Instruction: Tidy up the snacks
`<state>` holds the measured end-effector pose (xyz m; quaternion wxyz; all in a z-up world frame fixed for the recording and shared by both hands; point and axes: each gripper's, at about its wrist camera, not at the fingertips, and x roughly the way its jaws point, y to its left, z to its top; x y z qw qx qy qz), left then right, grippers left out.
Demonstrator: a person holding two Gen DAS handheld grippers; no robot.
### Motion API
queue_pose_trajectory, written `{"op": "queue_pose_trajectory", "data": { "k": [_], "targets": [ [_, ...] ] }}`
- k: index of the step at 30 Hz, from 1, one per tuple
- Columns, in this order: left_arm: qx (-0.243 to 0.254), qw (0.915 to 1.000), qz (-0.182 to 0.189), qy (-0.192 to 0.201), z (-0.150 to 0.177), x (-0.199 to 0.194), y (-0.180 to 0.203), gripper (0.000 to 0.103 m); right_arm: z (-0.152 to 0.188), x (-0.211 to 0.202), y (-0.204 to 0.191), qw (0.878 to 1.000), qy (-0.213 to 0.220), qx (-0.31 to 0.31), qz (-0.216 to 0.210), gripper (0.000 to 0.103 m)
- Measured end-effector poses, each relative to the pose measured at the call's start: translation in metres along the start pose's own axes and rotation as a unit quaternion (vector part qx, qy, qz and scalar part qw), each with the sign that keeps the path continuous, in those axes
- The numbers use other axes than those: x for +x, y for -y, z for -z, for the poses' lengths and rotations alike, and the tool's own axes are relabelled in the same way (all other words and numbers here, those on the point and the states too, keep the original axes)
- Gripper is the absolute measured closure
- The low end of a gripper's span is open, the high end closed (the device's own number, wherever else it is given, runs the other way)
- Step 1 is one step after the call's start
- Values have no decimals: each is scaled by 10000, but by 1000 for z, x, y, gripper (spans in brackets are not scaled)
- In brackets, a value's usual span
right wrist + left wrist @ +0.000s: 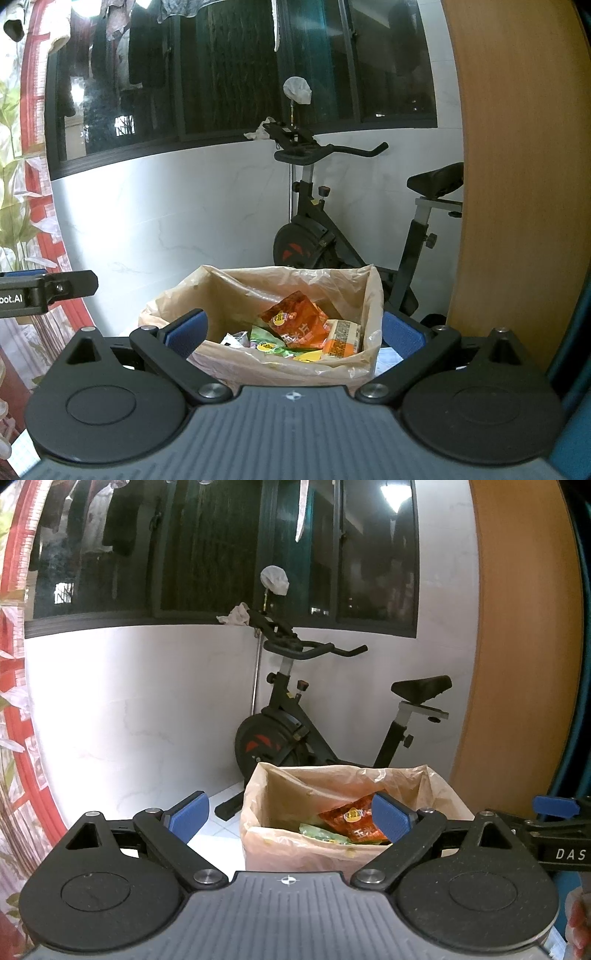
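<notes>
— What did we have nearest to us at that moment?

— Our two grippers, both empty. The left gripper (291,818) had its blue pads (190,816) wide apart, with nothing between them. The right gripper (293,334) was the same, its fingers spread and holding nothing.

— And just beyond them?

— We saw the box (258,363) lined with a thin plastic bag, standing on the floor in front of both grippers. The snacks were inside it. An orange-red packet (295,321) lay on top, tilted; a green packet (267,341) was beside it at the left, and an orange pack with fine print (341,338) touched it at the right. (A small crumpled wrapper sat further left, but we could not tell what it was.) In the left wrist view we saw only the orange-red packet (351,819) and a bit of the green one (321,832), partly hidden by the pad.

— What stood behind the box?

— An exercise bike (332,229), near the white wall (166,214). Above the wall was a dark window (229,74), and at the right a wooden panel (517,166).
</notes>
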<state>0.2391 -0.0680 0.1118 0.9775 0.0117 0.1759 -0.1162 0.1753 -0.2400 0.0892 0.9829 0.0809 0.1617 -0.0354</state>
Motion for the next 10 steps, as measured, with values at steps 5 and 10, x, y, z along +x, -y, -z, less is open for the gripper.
{"op": "queue_pose_trajectory", "data": {
  "k": [5, 10],
  "targets": [
    [-19, 9999, 88, -83, 1, 3, 1, 7, 0, -2, 1, 10000, 4, -14, 28, 1],
    [64, 9999, 121, -10, 2, 0, 2, 7, 0, -2, 2, 10000, 11, 1, 32, 1]
  ]
}}
